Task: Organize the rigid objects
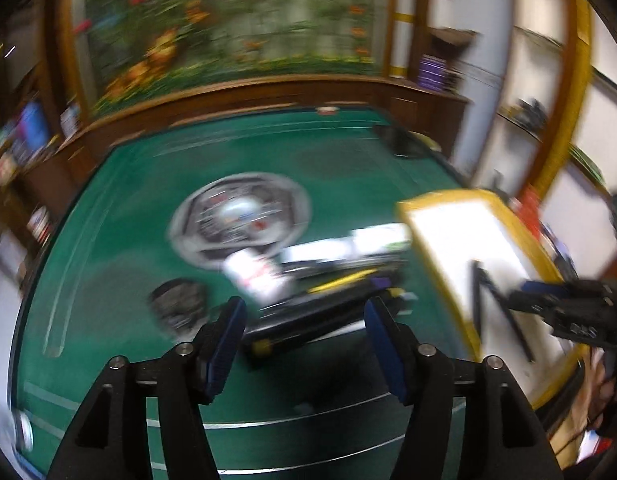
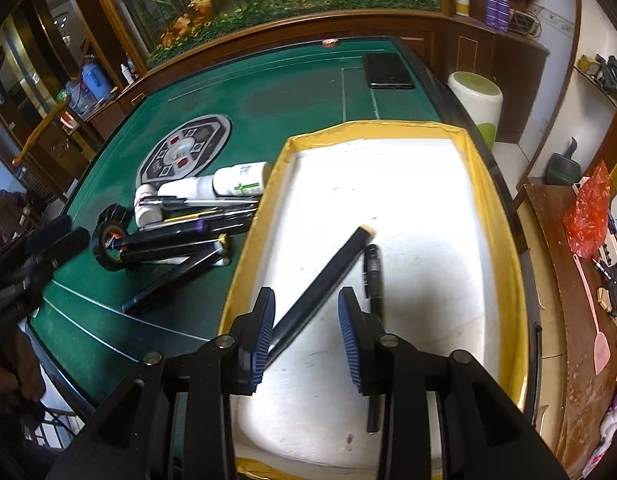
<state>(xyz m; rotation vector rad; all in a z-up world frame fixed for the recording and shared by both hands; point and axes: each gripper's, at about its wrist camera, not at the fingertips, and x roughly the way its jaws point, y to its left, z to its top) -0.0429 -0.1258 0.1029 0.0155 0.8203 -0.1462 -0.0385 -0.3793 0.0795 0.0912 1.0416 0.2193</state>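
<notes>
Crowding tray [image 2: 496, 216]: pens [image 2: 204, 220], bottles [image 2: 240, 178], tape roll [image 2: 108, 246].

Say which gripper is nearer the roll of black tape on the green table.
Left. The left gripper hangs open just beside the roll of black tape; the right gripper is over the yellow-rimmed white tray, farther off.

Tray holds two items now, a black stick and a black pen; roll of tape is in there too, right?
Not the tape. Right wrist view shows the tape on the green table, left of the tray, by the pile. The stick and pen are in the tray.
</notes>
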